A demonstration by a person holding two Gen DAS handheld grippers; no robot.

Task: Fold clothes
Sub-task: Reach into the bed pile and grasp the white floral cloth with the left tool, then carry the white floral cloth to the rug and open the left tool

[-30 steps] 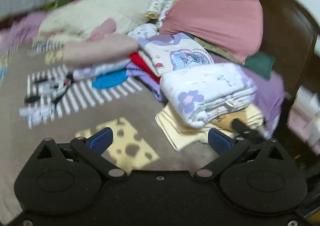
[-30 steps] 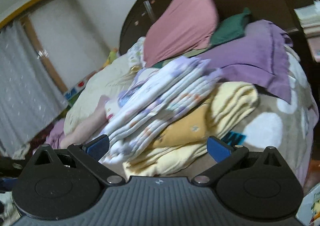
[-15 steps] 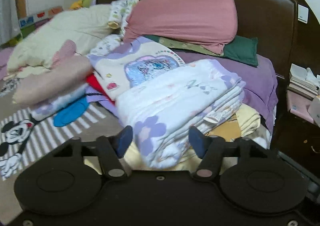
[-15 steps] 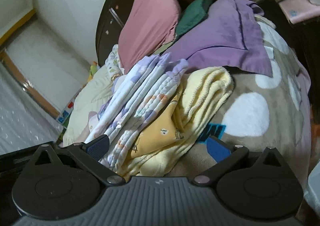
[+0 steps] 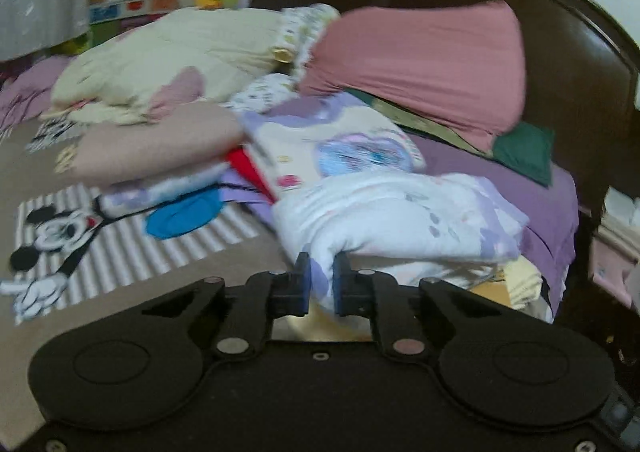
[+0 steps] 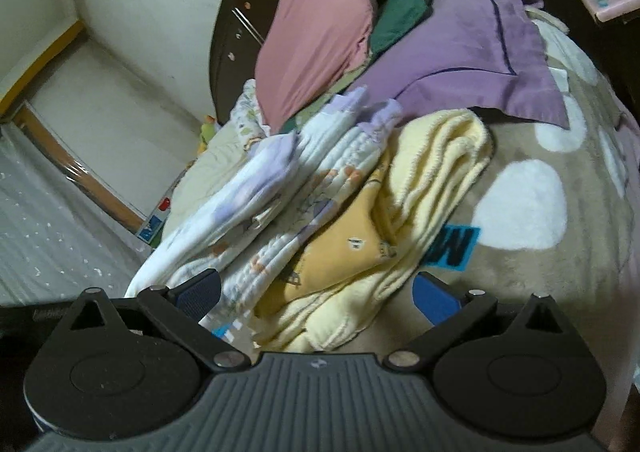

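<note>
Behind the bed (image 6: 560, 260) stands a dark headboard (image 5: 580, 51). Left gripper (image 5: 319, 284) is pinching the white floral garment (image 5: 400, 219); right gripper (image 6: 316, 292) is spread wide beside the yellow towel (image 6: 432, 187).

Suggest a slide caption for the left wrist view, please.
Left gripper pinches white floral garment atop the bed's clothes pile.

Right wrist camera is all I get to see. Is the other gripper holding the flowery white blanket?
Observer: Yes. The left gripper is shut on the near edge of the flowery white blanket.
Operator: What's next to the pile on that side?
Observer: A striped cartoon mouse picture on the bed cover.
Operator: Any other clothes over there?
Observer: A blue piece sticks out under a folded pink one.
</note>
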